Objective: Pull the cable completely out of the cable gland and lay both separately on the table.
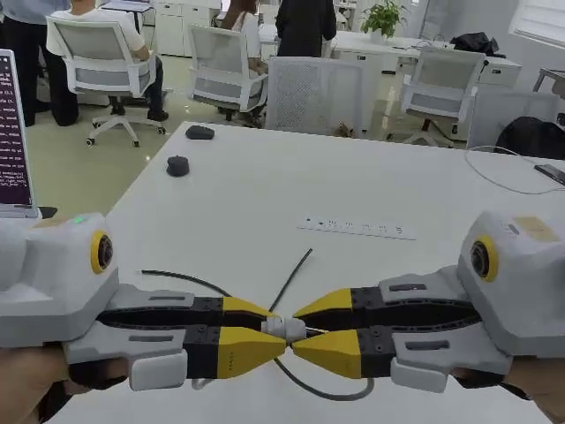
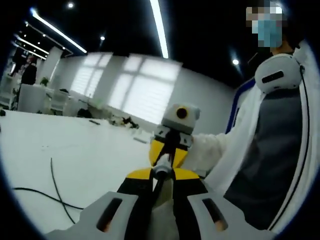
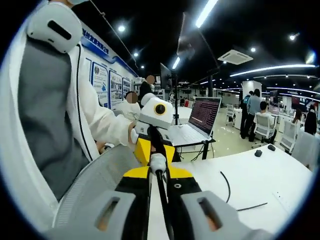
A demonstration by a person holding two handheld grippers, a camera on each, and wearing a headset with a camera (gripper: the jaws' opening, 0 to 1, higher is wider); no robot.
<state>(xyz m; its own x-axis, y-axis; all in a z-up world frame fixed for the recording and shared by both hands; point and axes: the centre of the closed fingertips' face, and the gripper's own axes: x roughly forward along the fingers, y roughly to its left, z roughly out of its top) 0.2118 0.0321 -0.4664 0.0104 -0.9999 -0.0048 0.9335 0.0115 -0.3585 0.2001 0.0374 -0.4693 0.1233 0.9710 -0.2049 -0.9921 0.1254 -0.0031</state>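
Observation:
A small grey cable gland (image 1: pixel 284 329) sits between the two yellow-tipped grippers, which meet tip to tip low over the white table (image 1: pixel 388 185). My left gripper (image 1: pixel 275 329) is shut on the gland (image 2: pixel 162 170). My right gripper (image 1: pixel 298 333) is shut on the black cable (image 3: pixel 161 192), which runs back between its jaws from the gland (image 3: pixel 158 162). Loose lengths of the cable (image 1: pixel 291 278) lie on the table behind the tips, and a loop curls below them. In each gripper view the other gripper faces the camera just beyond the gland.
A white power strip (image 1: pixel 356 228) lies mid-table. A dark mouse (image 1: pixel 177 165) and another dark object (image 1: pixel 199 132) sit at the far left. A laptop (image 1: pixel 13 141) stands at the left edge. Office chairs (image 1: pixel 313 93) line the far side.

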